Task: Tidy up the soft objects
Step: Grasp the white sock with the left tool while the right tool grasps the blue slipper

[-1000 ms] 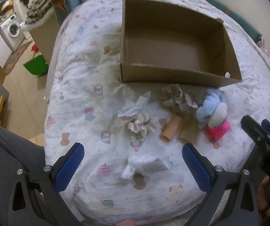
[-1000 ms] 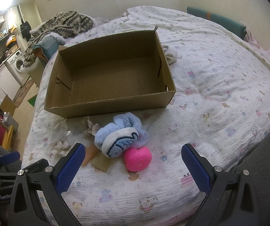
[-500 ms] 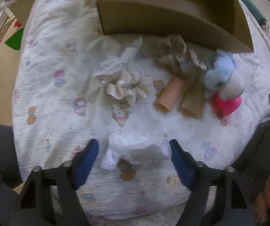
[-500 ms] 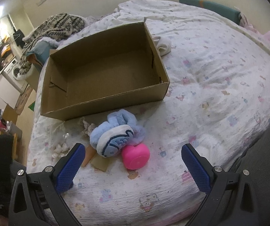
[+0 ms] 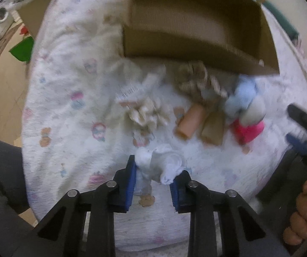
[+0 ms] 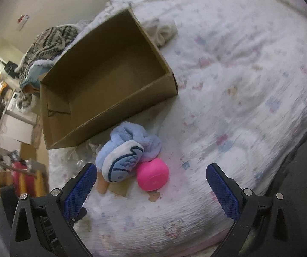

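The left gripper (image 5: 152, 178) pinches the white sock (image 5: 160, 165), which lies crosswise between its fingers on the bed (image 5: 67, 107), well short of the cardboard box (image 5: 196, 40) ahead (nothing visible inside it). Rightward, the right gripper (image 6: 148, 185) gapes wide, nearest the blue slipper (image 6: 125, 156) and pink ball (image 6: 152, 174).

Brown corrugated cardboard box (image 6: 102, 81) is showing matt, ribbed walls. Fluffy light-blue plush slipper (image 6: 125, 150) is appearing soft-napped. Smooth pink rubbery ball (image 6: 152, 174) is looking satin. White printed cotton bedsheet (image 6: 239, 85) is appearing crinkled.
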A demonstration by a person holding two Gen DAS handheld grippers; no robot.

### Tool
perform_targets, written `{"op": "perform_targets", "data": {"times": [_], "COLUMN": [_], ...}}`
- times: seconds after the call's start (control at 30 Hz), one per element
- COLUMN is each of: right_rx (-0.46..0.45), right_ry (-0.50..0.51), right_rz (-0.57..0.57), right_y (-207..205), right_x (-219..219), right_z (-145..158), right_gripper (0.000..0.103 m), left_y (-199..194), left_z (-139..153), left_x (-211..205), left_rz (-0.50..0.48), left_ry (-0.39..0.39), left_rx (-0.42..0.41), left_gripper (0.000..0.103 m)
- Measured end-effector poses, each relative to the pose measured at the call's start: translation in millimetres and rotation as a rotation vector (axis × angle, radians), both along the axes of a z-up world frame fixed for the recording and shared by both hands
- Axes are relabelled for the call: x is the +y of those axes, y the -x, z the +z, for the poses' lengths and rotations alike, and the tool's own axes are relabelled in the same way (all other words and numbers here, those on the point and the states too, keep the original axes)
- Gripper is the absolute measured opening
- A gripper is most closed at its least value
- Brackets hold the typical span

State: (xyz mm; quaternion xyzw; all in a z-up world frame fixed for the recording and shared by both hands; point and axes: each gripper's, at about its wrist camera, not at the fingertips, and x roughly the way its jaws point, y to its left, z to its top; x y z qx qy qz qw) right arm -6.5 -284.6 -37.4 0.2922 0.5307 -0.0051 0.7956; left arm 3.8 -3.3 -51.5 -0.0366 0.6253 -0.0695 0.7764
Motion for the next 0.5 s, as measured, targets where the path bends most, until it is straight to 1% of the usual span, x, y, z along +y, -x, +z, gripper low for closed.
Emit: {"op": "perform_targets", "data": {"times": [0.13, 0.23, 0.3, 0.4, 0.47, 0.5], "right_rx": [0.071, 0.117, 0.131, 0.11, 0.11, 0.118], "right_ry": [-0.122, -0.178, -0.157, -0.074, -0.054, -0.047], "right_rz": [0.02, 0.037, 0.062, 0.094, 0.137, 0.155], "right_y": [-16, -29, -37, -46, -55, -60], "right_x": [4, 15, 25, 38, 47, 50], "right_z": [-17, -30, -32, -24, -23, -24], "right_gripper": [0.103, 0.103, 0.103, 0.103, 0.103, 0.099], "left_y": [-1, -2, -4, -6, -10, -10], "left_z": [15, 24, 24, 15, 13, 13], "left_x": [15, 24, 26, 21, 19, 18], "left_rz": [0.056, 0.091, 0.104, 0.107, 0.104, 0.102], "left_ry": [0.007, 0.009, 0.014, 0.01, 0.011, 0.008], "left_rx": [-0.047, -0.071, -0.076, -0.08, -0.086, -0.089], "left_gripper": [0.026, 0.026, 0.026, 0.026, 0.026, 0.026]}}
